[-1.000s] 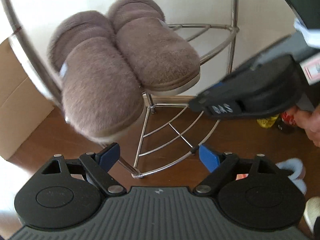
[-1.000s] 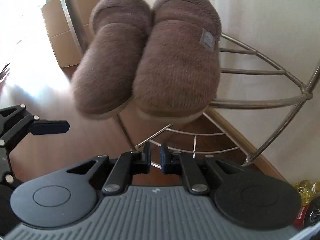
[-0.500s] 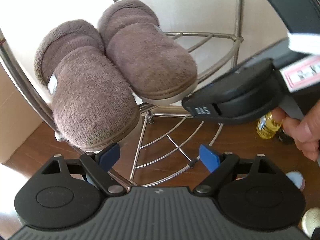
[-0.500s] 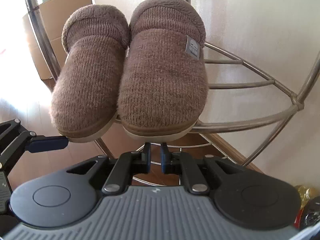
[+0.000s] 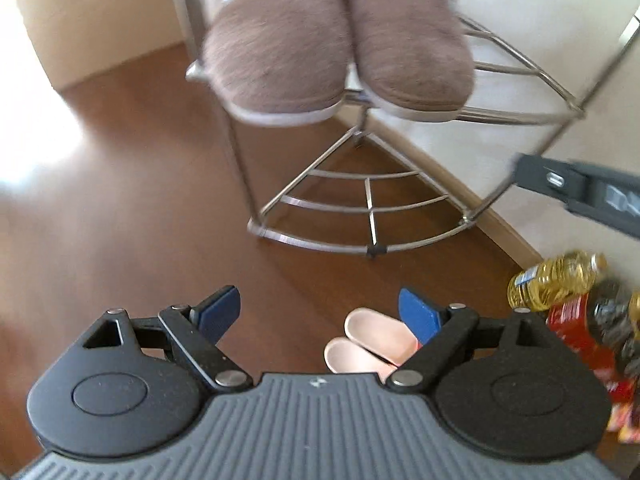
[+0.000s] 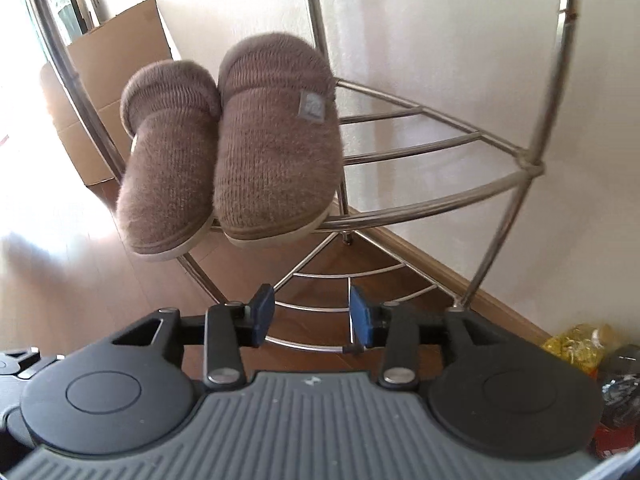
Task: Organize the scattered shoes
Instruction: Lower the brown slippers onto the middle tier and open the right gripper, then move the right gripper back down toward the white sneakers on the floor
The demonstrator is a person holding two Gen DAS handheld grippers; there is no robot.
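Slippers point(image 6: 228, 152) on rack point(image 6: 440, 204) | left hand-held gripper point(image 5: 320, 312) released | right hand-held gripper point(image 6: 312, 316) released, empty

both wrist views near slippers point(image 5: 336, 44)

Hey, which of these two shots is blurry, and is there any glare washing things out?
Left wrist view: motion-blurred, the brown slippers and rack smeared, with a bright glare patch on the wood floor at left. Right wrist view: sharper, the slippers' knit texture clear, but window light blows out the left side near the cardboard box. Both show fisheye bending.
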